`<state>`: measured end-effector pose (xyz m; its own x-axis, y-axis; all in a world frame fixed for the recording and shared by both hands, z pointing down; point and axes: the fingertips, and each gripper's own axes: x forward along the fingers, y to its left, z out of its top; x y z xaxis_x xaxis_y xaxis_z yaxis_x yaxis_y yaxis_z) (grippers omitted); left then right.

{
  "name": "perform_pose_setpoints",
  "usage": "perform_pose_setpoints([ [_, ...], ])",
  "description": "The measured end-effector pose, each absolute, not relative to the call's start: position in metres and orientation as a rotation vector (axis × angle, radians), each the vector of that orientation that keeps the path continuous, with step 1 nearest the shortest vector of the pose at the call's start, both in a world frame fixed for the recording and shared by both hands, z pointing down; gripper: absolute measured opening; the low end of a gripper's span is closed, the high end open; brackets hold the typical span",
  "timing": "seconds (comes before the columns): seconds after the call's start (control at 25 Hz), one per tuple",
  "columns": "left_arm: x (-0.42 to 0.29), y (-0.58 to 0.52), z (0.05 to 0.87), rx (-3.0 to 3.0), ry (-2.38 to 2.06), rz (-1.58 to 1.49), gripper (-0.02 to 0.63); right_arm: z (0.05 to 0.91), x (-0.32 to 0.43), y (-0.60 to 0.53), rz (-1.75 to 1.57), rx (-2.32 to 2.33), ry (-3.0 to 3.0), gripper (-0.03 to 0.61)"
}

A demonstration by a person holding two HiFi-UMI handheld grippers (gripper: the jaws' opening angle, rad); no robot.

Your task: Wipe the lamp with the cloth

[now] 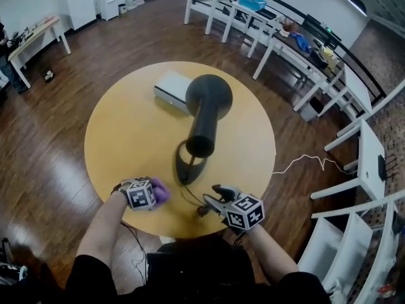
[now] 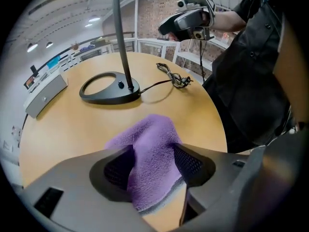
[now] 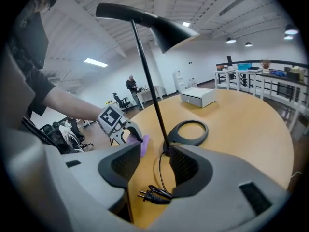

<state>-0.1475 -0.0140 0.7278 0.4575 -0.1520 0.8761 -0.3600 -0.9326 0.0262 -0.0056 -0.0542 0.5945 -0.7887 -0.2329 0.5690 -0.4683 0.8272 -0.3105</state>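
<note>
left gripper (image 2: pixel 150 166) low at the near-left edge of the round table (image 1: pixel 126 125), pointing steeply down. its jaws are spread wide, with the purple cloth (image 2: pixel 149 139) bunched up between them. the cloth rests on the tabletop and brushes the pads, but reads as loose rather than pinched. the lamp (image 1: pixel 204 122) stands mid-table, far and to the right of this gripper. its ring base (image 1: pixel 190 164) is the nearest part and the thin stem rises close to upright from the base's near side. the dark cone shade (image 1: pixel 209 95) sits at the top, reaching toward the far side. so the long axis is vertical, and the cloth would have to travel far-right and then up along it. right gripper (image 3: pixel 154 166) is held above the near-right edge, jaws apart, nothing between the pads. through the gap it looks past the plug (image 3: pixel 148 195) toward the stem and base. both grippers sit about equally near the base, but only the left has the cloth, so judged the left does the wiping once it closes on the cloth. the right is placed to steady the lamp. the cord (image 2: pixel 174 78) is in the way, running loose from the base toward the near edge, coiled at the plug, under the right gripper. the white box (image 1: pixel 172 90) is far-left of the lamp, just beside the shade from above, clear of the path. nothing lies between the cloth and the base.
</note>
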Motion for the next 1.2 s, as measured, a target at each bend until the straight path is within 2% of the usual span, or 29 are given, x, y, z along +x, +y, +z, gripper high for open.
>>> perform_pose_setpoints([
  [0.24,-0.145,-0.022,0.733,2.455,-0.497,1.41,0.257,0.593,0.01,-0.07,0.577,0.517,-2.479,0.196],
  [0.32,-0.141,-0.02,0.735,2.431,-0.536,1.402,0.226,0.592,0.012,-0.079,0.57,0.515,-2.484,0.187],
  [0.36,-0.139,-0.018,0.735,2.419,-0.563,1.387,0.204,0.591,0.012,-0.083,0.563,0.51,-2.488,0.161],
  [0.56,-0.139,-0.01,0.74,2.299,-0.759,1.216,0.136,0.585,0.004,-0.095,0.542,0.462,-2.526,0.158],
  [0.64,-0.139,-0.013,0.736,2.235,-0.837,1.03,0.13,0.58,-0.001,-0.097,0.531,0.437,-2.55,0.158],
  [0.8,-0.152,-0.03,0.689,2.152,-1.023,0.462,0.118,0.56,-0.002,-0.104,0.514,0.397,-2.615,0.158],
  [1.2,-0.202,-0.054,0.436,2.454,-1.163,-0.433,0.114,0.503,0.007,-0.149,0.431,0.3,-2.755,0.158],
])
